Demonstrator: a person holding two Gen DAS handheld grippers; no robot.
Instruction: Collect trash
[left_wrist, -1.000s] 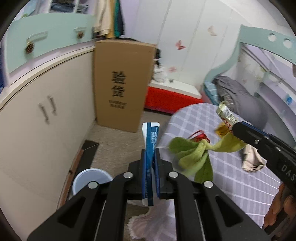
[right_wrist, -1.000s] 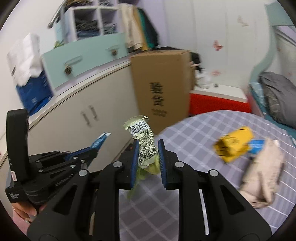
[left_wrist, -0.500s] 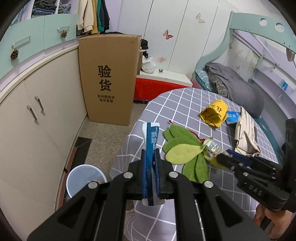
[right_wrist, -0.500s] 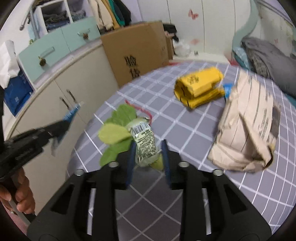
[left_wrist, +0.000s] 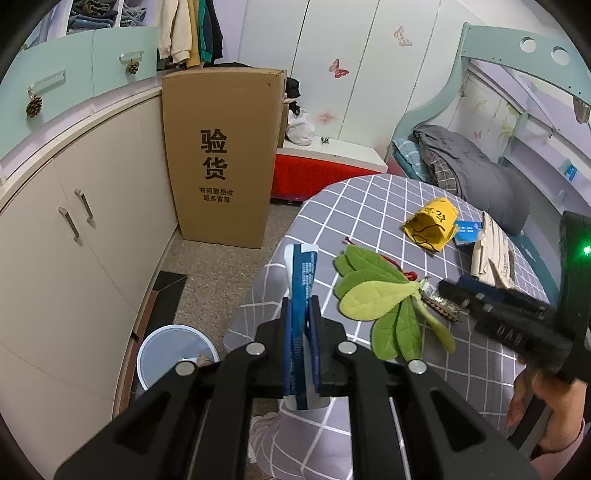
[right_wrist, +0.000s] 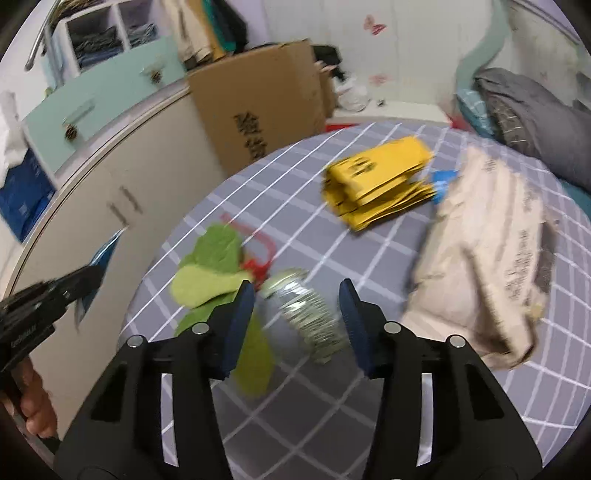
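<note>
My left gripper (left_wrist: 300, 317) is shut on a flat blue and white wrapper (left_wrist: 303, 280), held upright over the table's left edge. A white trash bin (left_wrist: 173, 356) stands on the floor below left of it. My right gripper (right_wrist: 297, 295) hangs low over the checked table (right_wrist: 369, 266); its jaws are opening, and a crumpled silver wrapper with a barcode (right_wrist: 308, 314) lies loose between them, apart from both pads. The wrapper rests beside green felt leaves (right_wrist: 207, 273) with a red cord. In the left wrist view the right gripper (left_wrist: 448, 295) sits at the leaves' (left_wrist: 373, 291) stem.
A folded yellow bag (right_wrist: 376, 184), a small blue packet (right_wrist: 443, 181) and a crumpled beige paper bag (right_wrist: 491, 258) lie further back on the table. A tall cardboard box (left_wrist: 221, 155) stands against cream cabinets (left_wrist: 74, 240). A bed with grey bedding (left_wrist: 472, 173) is behind the table.
The right gripper came down to the table with the silver wrapper and leaves, then spread its jaws off the wrapper. The left gripper kept hold of the blue wrapper and barely shifted.
</note>
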